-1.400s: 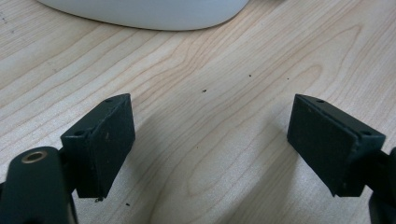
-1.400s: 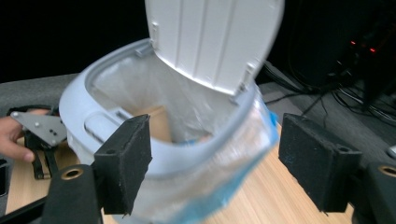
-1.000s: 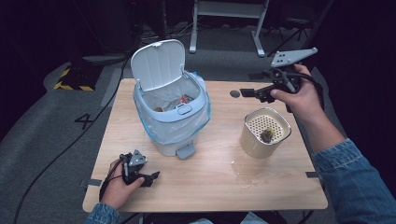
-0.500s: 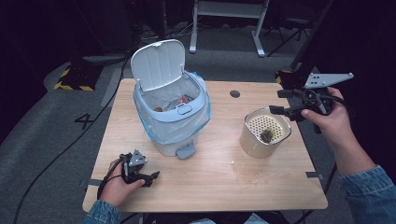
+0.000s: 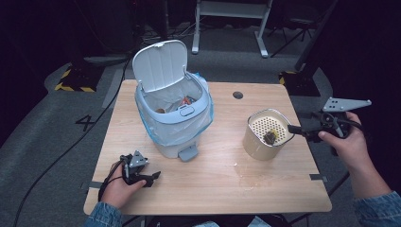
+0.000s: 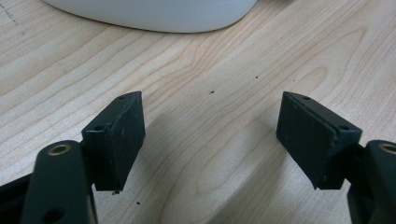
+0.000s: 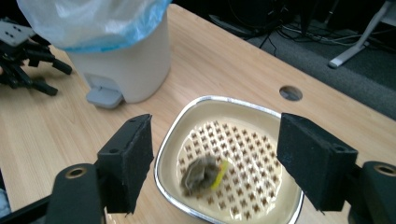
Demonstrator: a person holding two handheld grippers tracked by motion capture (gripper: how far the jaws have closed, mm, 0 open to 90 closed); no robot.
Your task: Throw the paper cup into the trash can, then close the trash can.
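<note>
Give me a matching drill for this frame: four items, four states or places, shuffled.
Items:
1. bin lid
2. scrap
3. left hand-held gripper
4. right hand-held gripper

States or places:
A. on the perforated insert of the container
B. near the front left of the table, jaws open on nothing
C. tipped up, open
D. at the container's right rim, jaws open on nothing

Pairs: 1-C, 2-A, 3-B, 4-D

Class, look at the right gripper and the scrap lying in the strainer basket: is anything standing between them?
Nothing visible does. The right gripper hangs open just above the strainer basket, and the scrap lies uncovered on its perforated floor, with only air between jaws and scrap.
</note>
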